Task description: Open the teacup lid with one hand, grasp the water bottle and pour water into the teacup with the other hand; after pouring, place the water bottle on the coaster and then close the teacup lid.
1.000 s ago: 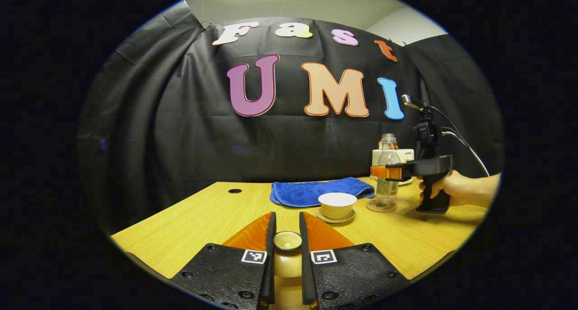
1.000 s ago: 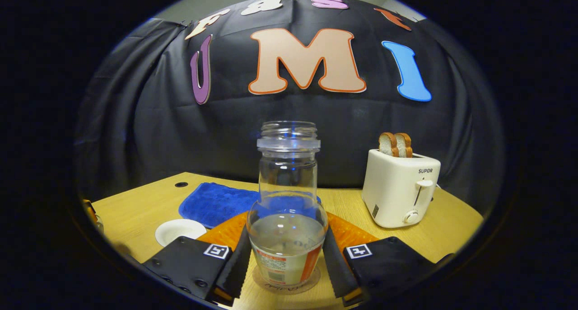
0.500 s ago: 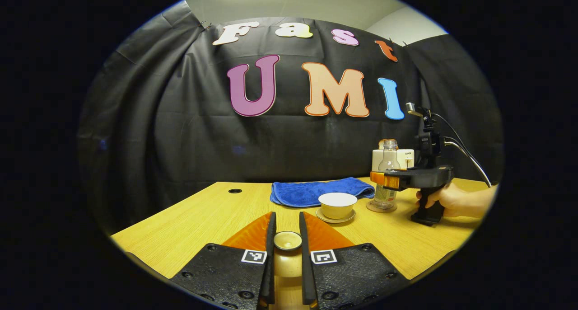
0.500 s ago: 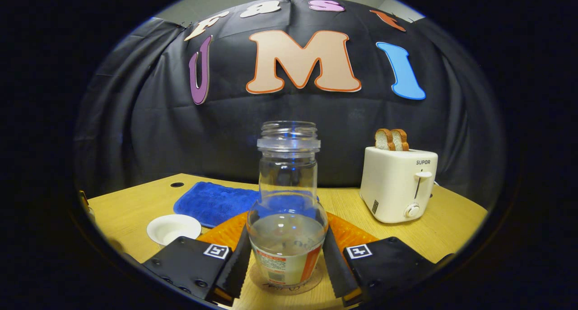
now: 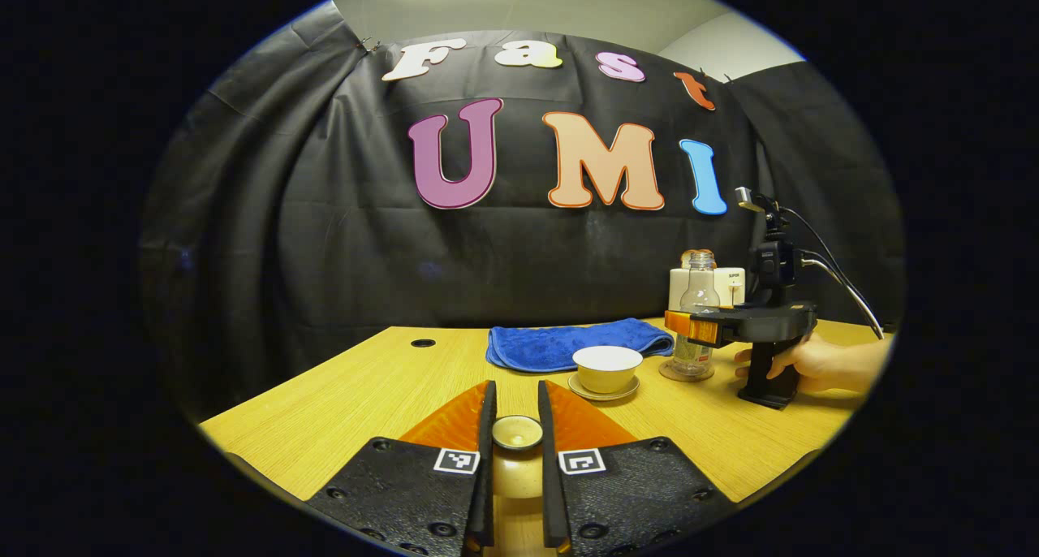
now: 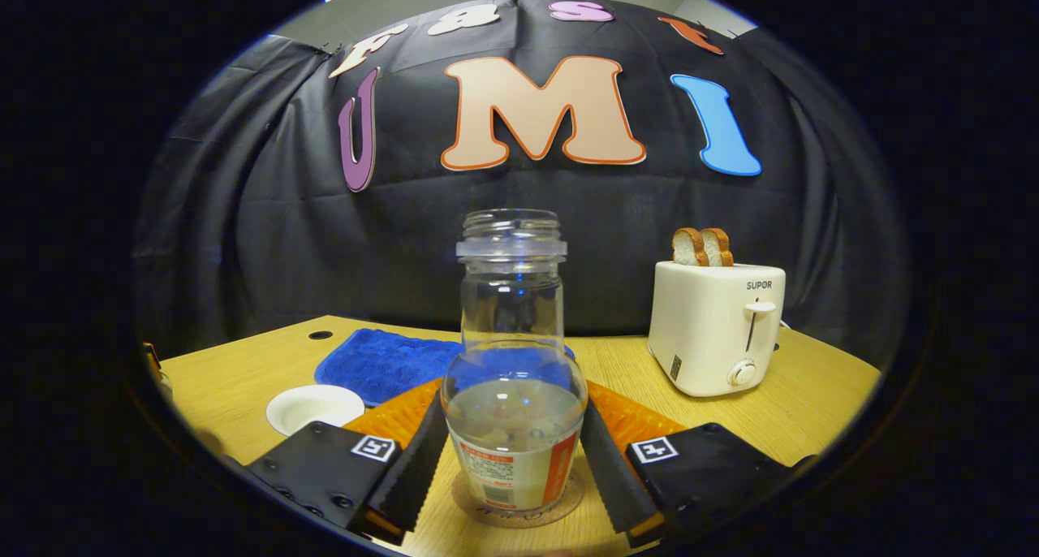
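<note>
Standing on the coaster (image 6: pixel 519 504), bottle (image 6: pixel 515 395): right gripper (image 6: pixel 515 459) fingers flank it, contact unclear. Left gripper (image 5: pixel 516 447) is clamped on the lid (image 5: pixel 517 433); ceramic, probably slick and fragile, so seat it gently on the cup (image 5: pixel 607 368) at 1 o'clock.

In the right gripper view, the teacup (image 6: pixel 315 407) at lower left is partly hidden behind the right gripper's finger, and the coaster (image 6: pixel 517 502) shows just a rim beneath the water bottle (image 6: pixel 515 378). At that view's far left edge, a cut-off sliver is perhaps the left gripper (image 6: pixel 154 370).
</note>
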Available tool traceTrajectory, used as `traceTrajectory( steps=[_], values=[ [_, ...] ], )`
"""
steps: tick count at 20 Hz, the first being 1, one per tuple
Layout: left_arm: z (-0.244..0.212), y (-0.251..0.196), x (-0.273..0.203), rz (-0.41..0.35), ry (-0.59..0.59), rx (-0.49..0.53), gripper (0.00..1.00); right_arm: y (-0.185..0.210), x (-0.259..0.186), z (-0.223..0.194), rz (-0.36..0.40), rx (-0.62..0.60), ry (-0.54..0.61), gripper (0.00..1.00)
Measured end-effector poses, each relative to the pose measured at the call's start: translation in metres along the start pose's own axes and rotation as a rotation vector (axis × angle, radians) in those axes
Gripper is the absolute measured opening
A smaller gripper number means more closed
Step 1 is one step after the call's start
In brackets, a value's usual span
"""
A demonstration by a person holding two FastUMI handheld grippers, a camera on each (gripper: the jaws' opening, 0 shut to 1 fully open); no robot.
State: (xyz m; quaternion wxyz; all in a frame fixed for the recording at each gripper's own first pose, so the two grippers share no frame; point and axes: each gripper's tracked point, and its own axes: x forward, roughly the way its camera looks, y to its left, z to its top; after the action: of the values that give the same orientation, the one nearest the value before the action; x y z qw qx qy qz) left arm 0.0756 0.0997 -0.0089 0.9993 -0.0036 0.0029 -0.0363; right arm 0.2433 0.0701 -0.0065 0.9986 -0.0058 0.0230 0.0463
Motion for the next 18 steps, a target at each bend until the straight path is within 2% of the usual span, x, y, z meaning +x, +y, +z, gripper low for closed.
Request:
traceTrajectory(
  steps=[2, 8, 12, 13, 18],
  values=[
    [0.0, 0.0, 0.0, 0.002, 0.0, 0.001, 0.2, 0.002, -0.001, 0.001, 0.006, -0.005, -0.011, 0.93],
    [0.001, 0.001, 0.0, 0.006, 0.0, 0.0, 0.2, 0.0, -0.01, 0.011, -0.006, -0.001, -0.075, 0.93],
    [0.001, 0.001, 0.001, 0.007, 0.001, 0.0, 0.2, -0.002, -0.016, 0.01, -0.01, 0.001, -0.076, 0.93],
    [0.001, 0.002, 0.0, 0.009, 0.001, 0.001, 0.2, -0.001, -0.019, 0.01, -0.006, 0.001, -0.075, 0.99],
    [-0.001, 0.003, 0.001, 0.018, 0.001, -0.001, 0.2, -0.005, -0.049, 0.009, -0.009, 0.001, -0.078, 0.99]
  ],
)
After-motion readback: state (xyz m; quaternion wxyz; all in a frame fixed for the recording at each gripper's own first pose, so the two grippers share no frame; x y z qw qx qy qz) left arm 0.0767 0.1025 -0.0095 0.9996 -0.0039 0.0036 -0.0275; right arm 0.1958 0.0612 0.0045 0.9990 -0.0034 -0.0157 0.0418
